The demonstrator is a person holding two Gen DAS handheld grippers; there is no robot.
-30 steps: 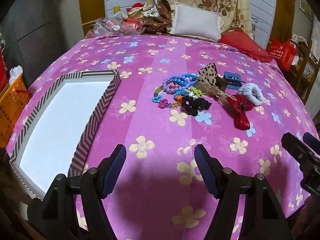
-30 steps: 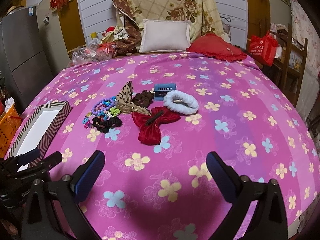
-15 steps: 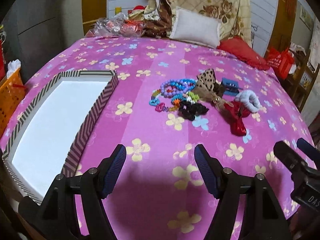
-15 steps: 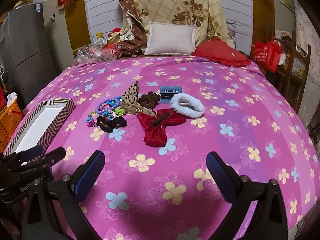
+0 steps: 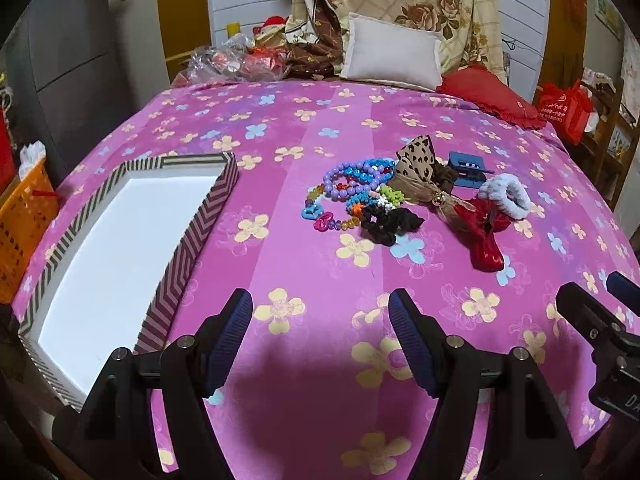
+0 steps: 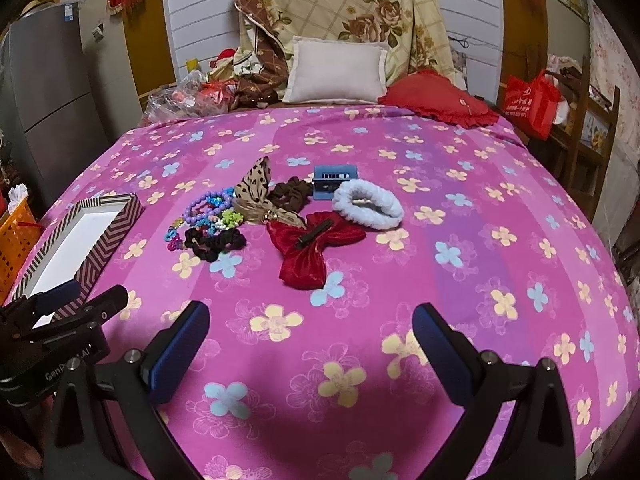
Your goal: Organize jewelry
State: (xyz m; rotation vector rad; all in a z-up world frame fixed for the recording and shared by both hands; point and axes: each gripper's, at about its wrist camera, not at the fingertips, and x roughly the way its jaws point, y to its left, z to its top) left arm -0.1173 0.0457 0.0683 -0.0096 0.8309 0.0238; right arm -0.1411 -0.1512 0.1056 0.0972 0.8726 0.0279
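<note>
The box [image 5: 116, 240] on the bed [image 5: 304, 256] shows only its white bottom. The jewelry [image 5: 352, 192] lies in a pile right of the box. Both grippers, left [image 5: 320, 336] and right [image 6: 312, 344], have fingers [image 5: 232, 332] wide apart, holding nothing.

a shallow box [image 5: 120, 248] with a zigzag-striped rim and bare white floor lies flat at the bed's left edge. well apart from it, toward the bed's middle, the pieces lie bunched together: purple and blue bead bracelets [image 5: 356, 178], a black scrunchie [image 5: 390, 222] touching them, a leopard-print bow [image 6: 256, 192] standing tilted, a brown scrunchie [image 6: 292, 194], a blue claw clip [image 6: 334, 182], a white fluffy scrunchie [image 6: 368, 204], and a red velvet bow [image 6: 312, 246] lying flat with its clip up.
</note>
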